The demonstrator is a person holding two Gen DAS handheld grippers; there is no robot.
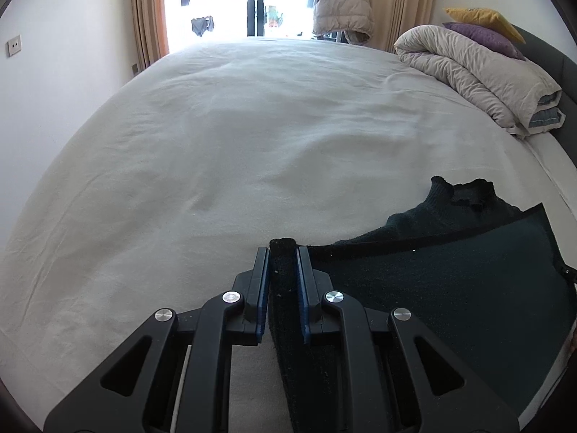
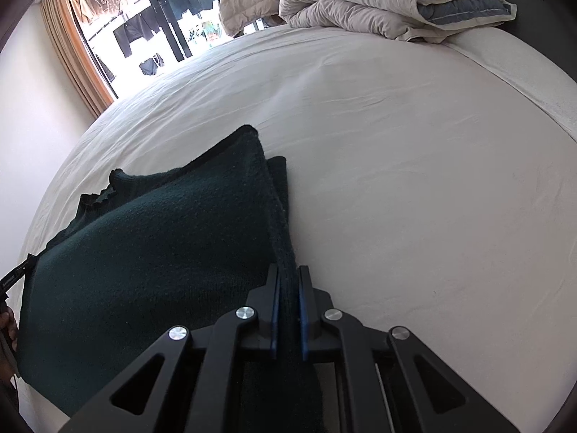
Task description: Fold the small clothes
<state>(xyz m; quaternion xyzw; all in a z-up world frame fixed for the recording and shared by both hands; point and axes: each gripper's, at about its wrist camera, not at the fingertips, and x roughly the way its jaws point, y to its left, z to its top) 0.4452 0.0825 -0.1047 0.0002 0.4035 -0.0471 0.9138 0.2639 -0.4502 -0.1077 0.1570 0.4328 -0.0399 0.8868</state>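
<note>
While both grippers grip: one dark green sweater [image 2: 144, 252] spans between them over the bed [image 1: 216, 144].
Left gripper [image 1: 283, 252]: jaws nearly closed, pinching a thick edge of the sweater; the rest spreads to the right of the jaws.
Right gripper [image 2: 288, 274]: jaws nearly closed on a bunched sweater edge; the body lies to the left of the jaws.
Far beyond the jaws: folded duvet [image 1: 476, 72], window [image 1: 252, 0].

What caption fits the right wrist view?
Right gripper shut on the dark sweater, lifting its edge over the white bed.
</note>
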